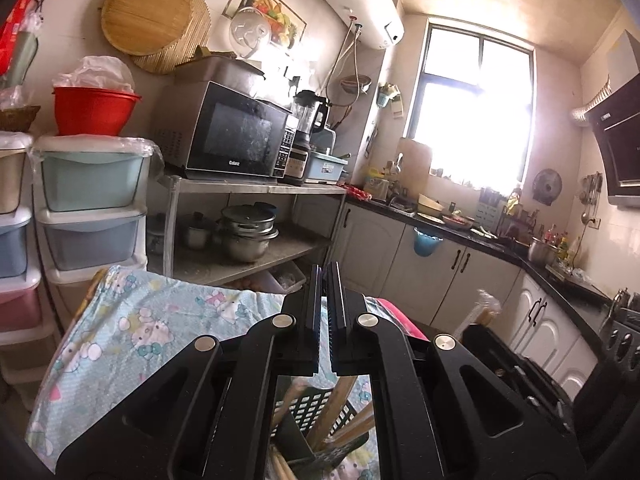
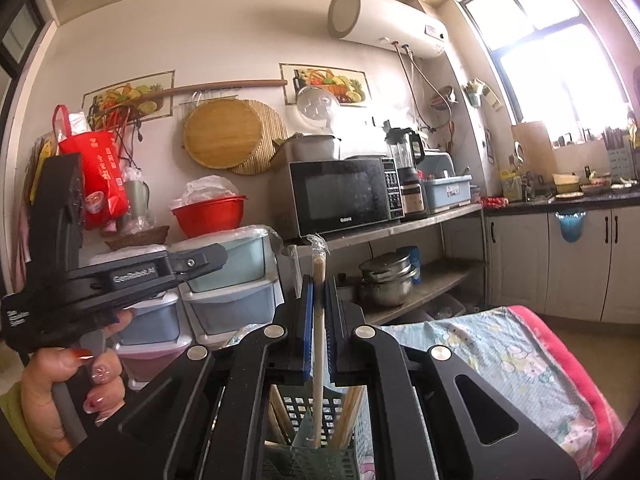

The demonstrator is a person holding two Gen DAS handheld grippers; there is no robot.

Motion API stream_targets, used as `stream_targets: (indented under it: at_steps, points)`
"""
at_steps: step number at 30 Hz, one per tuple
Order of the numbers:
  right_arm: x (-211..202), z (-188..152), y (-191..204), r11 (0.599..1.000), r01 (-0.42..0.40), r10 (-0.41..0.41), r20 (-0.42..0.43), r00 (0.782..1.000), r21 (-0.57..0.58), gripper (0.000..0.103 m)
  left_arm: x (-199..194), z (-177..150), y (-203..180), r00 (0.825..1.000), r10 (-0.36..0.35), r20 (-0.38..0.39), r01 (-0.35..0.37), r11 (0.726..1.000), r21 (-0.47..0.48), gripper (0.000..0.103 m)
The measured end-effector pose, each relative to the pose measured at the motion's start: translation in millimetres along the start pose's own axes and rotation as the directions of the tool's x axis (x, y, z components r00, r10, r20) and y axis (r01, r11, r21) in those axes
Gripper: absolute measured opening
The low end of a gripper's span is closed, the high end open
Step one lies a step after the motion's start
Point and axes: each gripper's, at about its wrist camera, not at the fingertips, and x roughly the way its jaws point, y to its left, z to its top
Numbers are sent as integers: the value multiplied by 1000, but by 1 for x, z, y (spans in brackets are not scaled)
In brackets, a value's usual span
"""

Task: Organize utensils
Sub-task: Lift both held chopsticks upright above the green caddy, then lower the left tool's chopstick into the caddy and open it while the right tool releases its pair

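Observation:
In the right wrist view my right gripper [image 2: 319, 284] is shut on a plastic-wrapped bundle of wooden chopsticks [image 2: 319, 264] that stands upright between its pads. The bundle's lower end reaches into a slotted utensil basket [image 2: 304, 404], which holds several more wooden chopsticks. My left gripper [image 1: 325, 276] is shut with nothing between its fingers, above the same dark basket [image 1: 308, 408] and its wooden sticks. The wrapped chopsticks [image 1: 486, 308] show blurred at the right of the left wrist view. A person's hand [image 2: 60, 380] grips the left tool's handle.
The basket stands on a cartoon-print blue cloth [image 1: 152, 320] with a pink edge [image 2: 560, 344]. Behind are stacked plastic drawers [image 1: 92, 208], a red basin [image 1: 94, 114], a microwave [image 1: 236, 140] on a steel shelf with pots [image 1: 248, 232], and a counter with cabinets [image 1: 460, 256].

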Motion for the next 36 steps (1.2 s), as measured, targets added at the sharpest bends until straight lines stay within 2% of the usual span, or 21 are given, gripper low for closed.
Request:
stream_targets:
  at_steps: [4,11,20,24,29,31,36]
  points:
    - [1,-7,-5,1000,-3,3,1,1000,23,9,3,-10,1,1000,-5,-22,5,1000,6,1]
    - [-2,-23,-13,999,14,-12,-47,999,52,11,1,-23,7,998,-3,-55,2,1000,-15,1]
    - [-8,-16,-8,998,33,-34,21,999,44,9,-16,-28,10,998,-6,-69,4,1000,-31,2]
    - [-8,-11,-9,997,67,-69,69,995,28,8,-28,-34,8,997,-9,-78,7,999,-33,12]
    - [-1,-11,-16,996,83,-86,79,993,46,8,-43,-41,4,996,-14,-92,12,1000,-26,16]
    - [2,-12,-18,994,90,-95,83,992,53,8,-50,-46,3,995,-17,-99,15,1000,-23,26]
    - [9,-11,-23,990,102,-111,93,990,93,8,-66,-64,1,992,-12,-126,11,1000,-9,35]
